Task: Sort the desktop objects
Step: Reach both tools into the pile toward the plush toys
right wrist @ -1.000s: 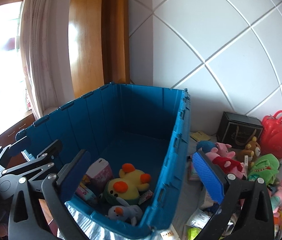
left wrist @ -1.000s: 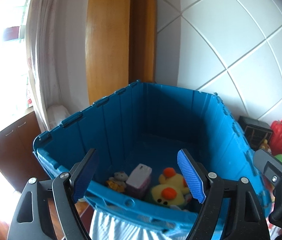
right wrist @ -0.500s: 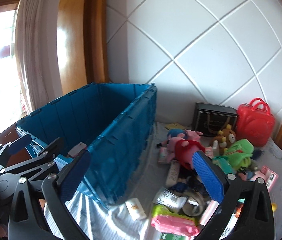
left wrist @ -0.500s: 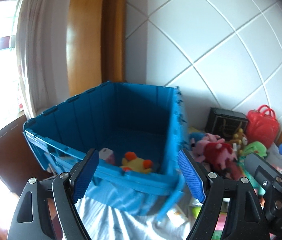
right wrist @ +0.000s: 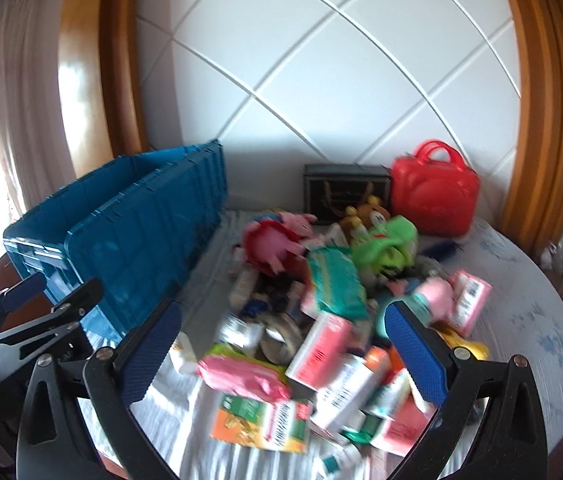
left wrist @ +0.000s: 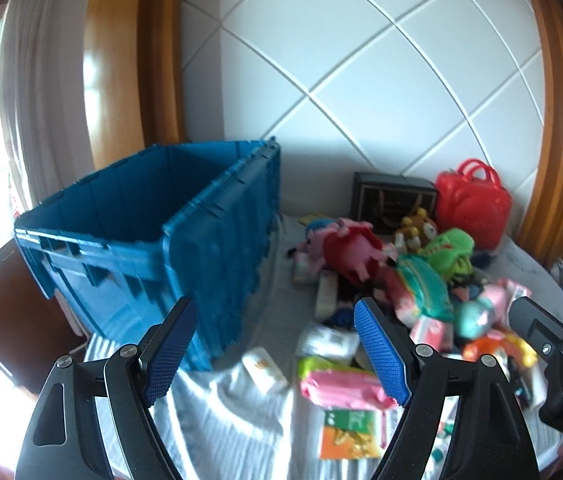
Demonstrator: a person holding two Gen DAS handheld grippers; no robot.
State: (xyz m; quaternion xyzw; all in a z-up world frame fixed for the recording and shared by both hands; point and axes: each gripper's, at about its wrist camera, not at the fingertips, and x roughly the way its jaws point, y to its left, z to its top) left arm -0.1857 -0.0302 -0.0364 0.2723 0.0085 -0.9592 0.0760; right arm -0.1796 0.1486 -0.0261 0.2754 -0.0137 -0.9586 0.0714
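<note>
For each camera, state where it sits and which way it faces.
Left wrist: on the left gripper, looking forward over the blue crate and toy pile; its own open jaws show, and the right gripper at the right edge.
Right wrist: on the right gripper, facing the pile; open jaws show, left gripper at the left edge.
Shared: crate, red case, pink pack.

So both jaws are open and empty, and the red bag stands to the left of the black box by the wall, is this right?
Not quite. The red bag stands to the right of the black box, as the right wrist view shows. The rest holds: the left gripper and right gripper are both open and empty.
</note>
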